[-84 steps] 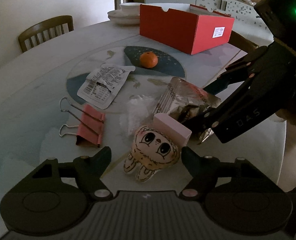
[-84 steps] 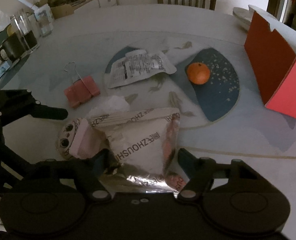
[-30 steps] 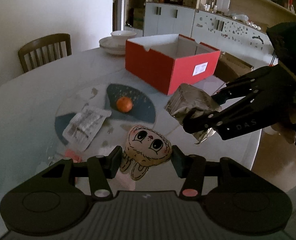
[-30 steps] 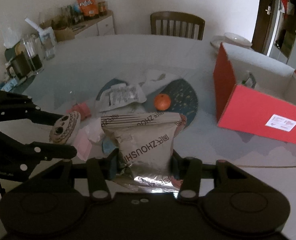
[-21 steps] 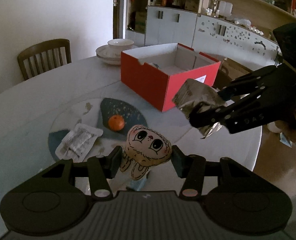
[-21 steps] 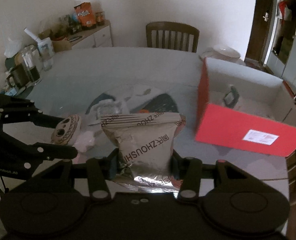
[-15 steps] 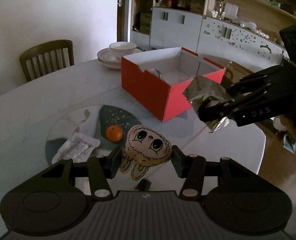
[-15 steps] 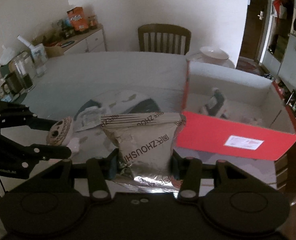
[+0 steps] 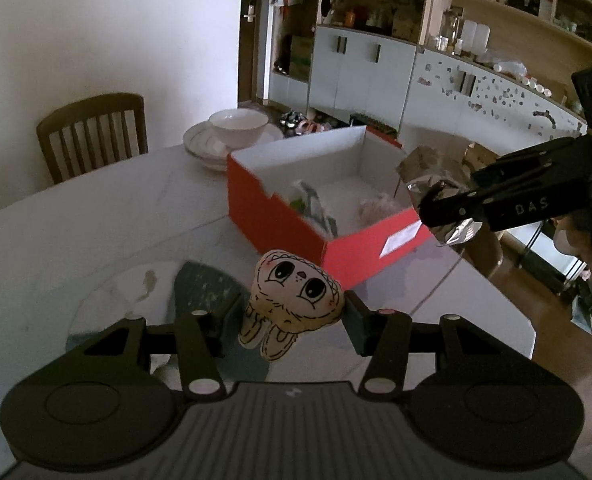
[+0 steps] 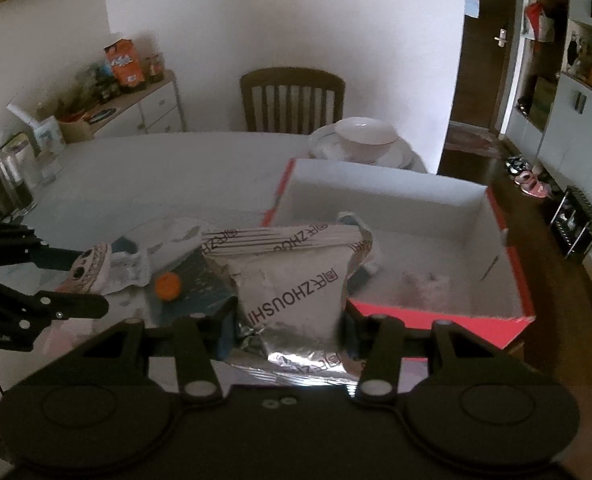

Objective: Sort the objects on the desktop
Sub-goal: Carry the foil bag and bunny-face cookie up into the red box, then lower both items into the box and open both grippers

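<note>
While both loads hang above table, open red cardboard box (image 9: pixel 327 216) lies at 12 o'clock from left gripper (image 9: pixel 294 312), clamped on cream plush doll (image 9: pixel 296 296). Right gripper (image 10: pixel 288 320), nearer, pinches silver foil snack bag (image 10: pixel 292 280); box (image 10: pixel 415 240) at 1 o'clock, long axis left-right.

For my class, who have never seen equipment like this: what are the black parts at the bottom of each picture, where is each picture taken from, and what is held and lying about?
No robot here: a person carries hand-held tongs in each hand, with a wide-angle camera on each looking along its two fingers. The black shapes are the tongs themselves. In the left camera's picture, the left tongs grip a small cartoon-faced plush toy. In the right camera's picture, the right tongs grip a silver foil snack bag. Each camera also sees the other tongs from the side. Ahead on the white table stands an open red box with a few things already inside, and a tangerine lies nearby.
</note>
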{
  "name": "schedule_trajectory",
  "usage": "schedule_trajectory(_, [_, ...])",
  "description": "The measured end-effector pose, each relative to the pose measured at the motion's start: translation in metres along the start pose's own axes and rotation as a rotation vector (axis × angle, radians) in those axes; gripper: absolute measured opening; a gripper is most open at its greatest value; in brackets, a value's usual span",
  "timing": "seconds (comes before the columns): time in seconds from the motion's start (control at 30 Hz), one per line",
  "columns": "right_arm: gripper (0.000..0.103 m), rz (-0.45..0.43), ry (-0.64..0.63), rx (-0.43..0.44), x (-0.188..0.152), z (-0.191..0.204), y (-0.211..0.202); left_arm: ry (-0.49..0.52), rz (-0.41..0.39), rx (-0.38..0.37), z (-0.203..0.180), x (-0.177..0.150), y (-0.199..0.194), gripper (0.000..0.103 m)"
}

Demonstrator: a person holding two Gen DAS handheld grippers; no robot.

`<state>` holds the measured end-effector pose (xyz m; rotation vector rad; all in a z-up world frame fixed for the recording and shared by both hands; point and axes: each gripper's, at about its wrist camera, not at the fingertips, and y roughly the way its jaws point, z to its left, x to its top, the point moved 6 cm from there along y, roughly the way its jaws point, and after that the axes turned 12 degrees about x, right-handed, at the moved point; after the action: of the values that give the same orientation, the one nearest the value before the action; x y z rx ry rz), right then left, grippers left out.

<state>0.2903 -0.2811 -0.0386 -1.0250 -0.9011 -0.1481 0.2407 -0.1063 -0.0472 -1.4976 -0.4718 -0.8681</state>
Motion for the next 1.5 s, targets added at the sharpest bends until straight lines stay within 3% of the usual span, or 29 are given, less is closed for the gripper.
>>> schedule_trajectory(0.73, [0.049, 0.004, 0.052, -0.048, 0.035, -0.111, 0.011, 0.113, 0.023, -0.027, -0.079, 0.089, 0.082, 0.052])
schedule_trajectory(1.5, [0.049, 0.126, 0.073, -0.059, 0.053, -0.173, 0.101, 0.149, 0.229, -0.036, -0.118, 0.109, 0.195, 0.052])
